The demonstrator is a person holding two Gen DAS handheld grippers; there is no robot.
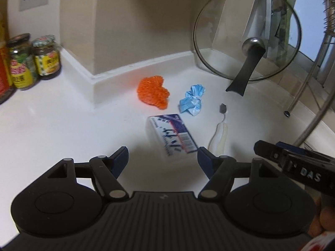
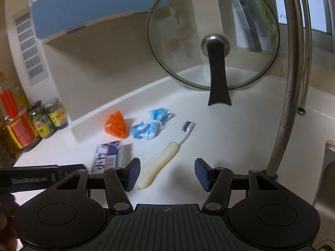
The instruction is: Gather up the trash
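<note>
Several bits of trash lie on the white counter (image 1: 52,129). They are an orange mesh scrubber (image 1: 152,92) (image 2: 116,126), a crumpled blue face mask (image 1: 192,99) (image 2: 151,126), a small white and blue box (image 1: 171,133) (image 2: 107,156) and a worn toothbrush (image 1: 219,133) (image 2: 163,161). My left gripper (image 1: 162,152) is open just short of the box, with nothing between its pads. My right gripper (image 2: 167,163) is open too; the toothbrush handle's near end lies in front of its left finger (image 2: 132,173), not gripped.
A glass pot lid (image 1: 247,33) (image 2: 213,33) with a black handle leans against the back wall. Sauce jars (image 1: 46,58) (image 2: 56,115) stand at the left. Metal rack legs (image 1: 309,73) (image 2: 291,83) rise at the right, and a sink edge (image 2: 328,167) shows beyond them.
</note>
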